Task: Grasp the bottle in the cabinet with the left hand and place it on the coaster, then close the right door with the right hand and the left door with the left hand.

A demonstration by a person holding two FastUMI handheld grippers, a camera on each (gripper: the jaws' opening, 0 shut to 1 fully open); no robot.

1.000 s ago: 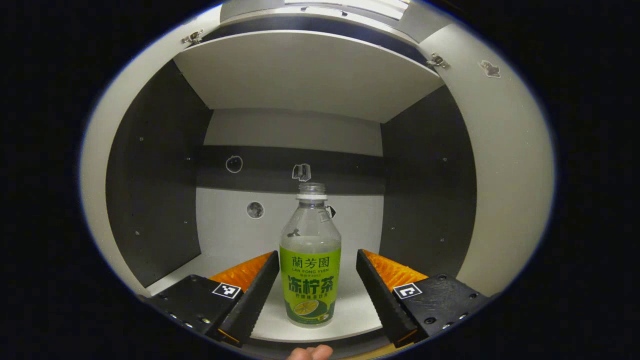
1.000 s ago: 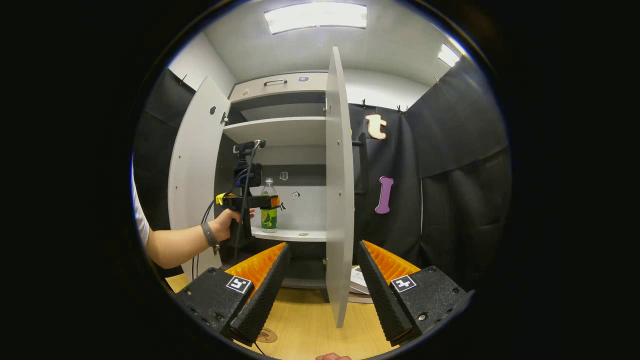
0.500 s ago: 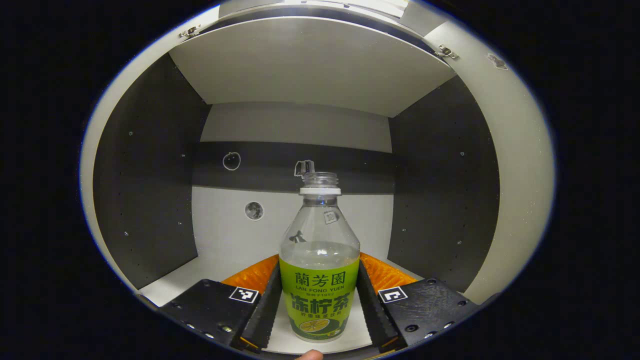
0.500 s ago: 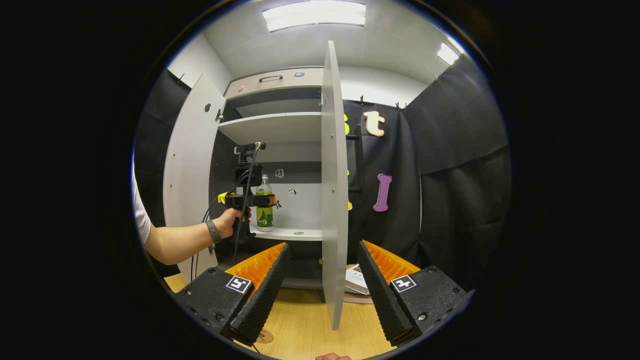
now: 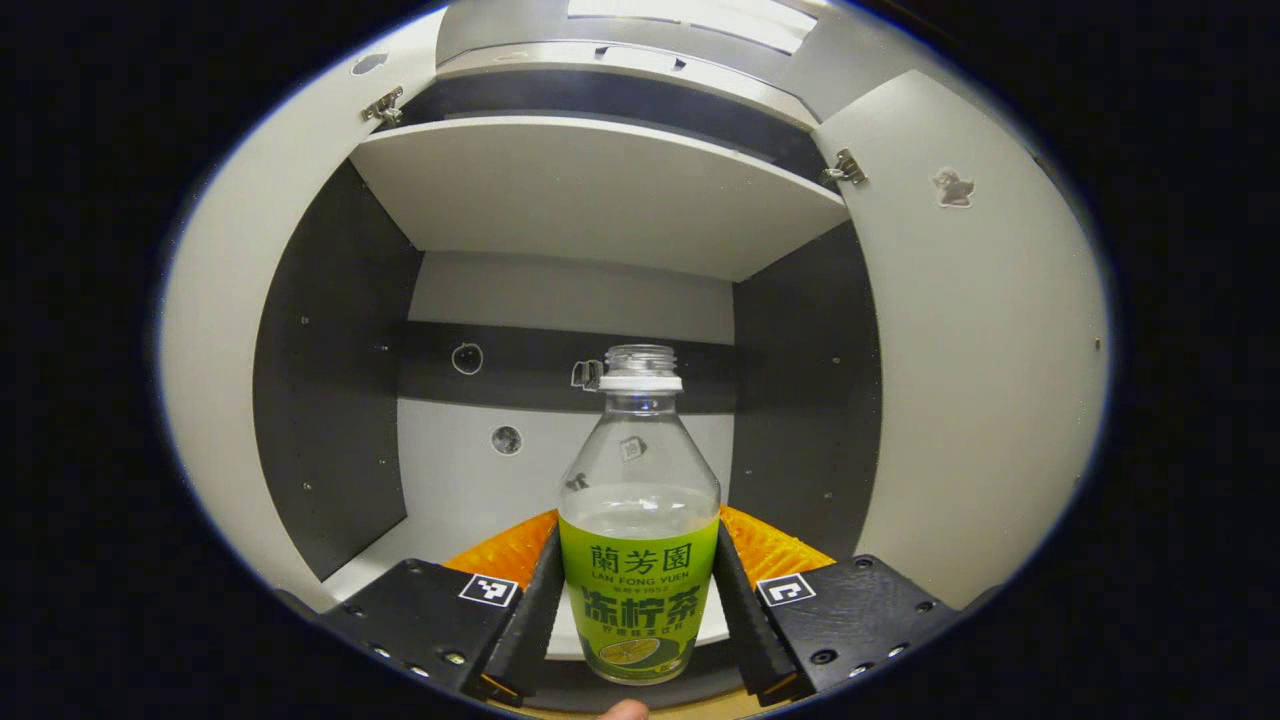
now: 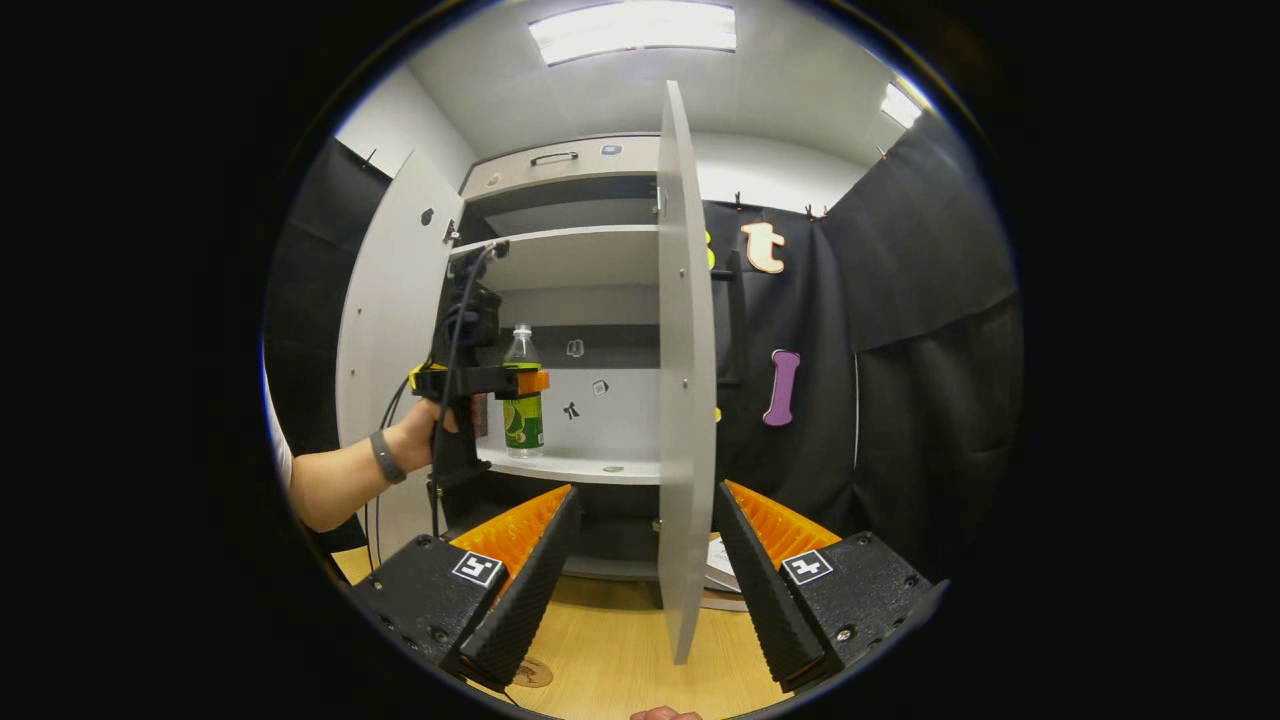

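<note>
Cabinet (image 6: pixel 560 250) with both doors swung open: the left door (image 6: pixel 385 330) stands wide, and the right door (image 6: pixel 683 380) is seen edge-on between the fingers of the right hand-held gripper (image 6: pixel 640 575), whose fingers are spread apart and hold nothing. That gripper waits low over the wooden surface (image 6: pixel 610 650), on which the coaster (image 6: pixel 532 672) shows partly behind one finger.

Inside the cabinet, the left hand-held gripper (image 5: pixel 638 620) is closed on the bottle (image 5: pixel 638 540), both fingers pressing the labelled lower body. Compared with half a second ago, the bottle's base has come off the shelf (image 6: pixel 575 466): it now hangs above and just in front of the shelf's front edge, upright, and the cabinet interior sits farther back in the left gripper view. A second ago the fingers were still open on either side of it.

The grasp step therefore appears complete and the carry to the coaster under way; both doors remain to be closed.
</note>
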